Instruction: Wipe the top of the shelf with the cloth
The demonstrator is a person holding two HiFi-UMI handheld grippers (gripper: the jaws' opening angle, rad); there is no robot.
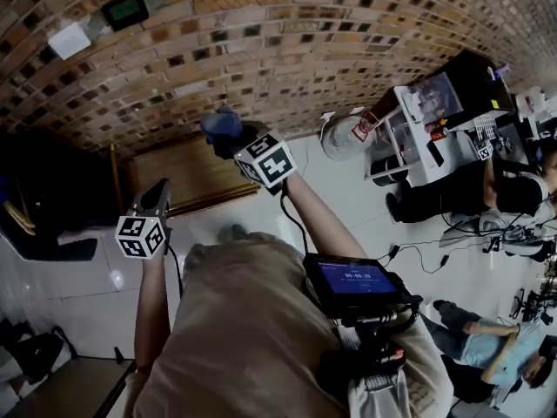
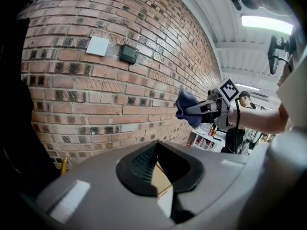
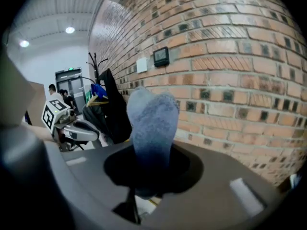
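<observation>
A blue cloth (image 1: 224, 124) is bunched in my right gripper (image 1: 233, 136), which is shut on it and held up close to the brick wall. The right gripper view shows the cloth (image 3: 151, 128) standing up between the jaws, and the left gripper view shows the cloth (image 2: 188, 108) from the side. The wooden shelf top (image 1: 187, 174) lies against the wall, below and left of the cloth, which hangs clear of it. My left gripper (image 1: 158, 192) hovers over the shelf's near left edge. Its jaws meet at the tips with nothing between them.
On the brick wall (image 1: 287, 50) are a white plate (image 1: 70, 40) and a dark panel (image 1: 126, 9). Black coats (image 1: 43, 198) hang at the left. At the right are a white cart (image 1: 418, 133) and seated people (image 1: 487, 190), with cables on the white floor (image 1: 426, 255).
</observation>
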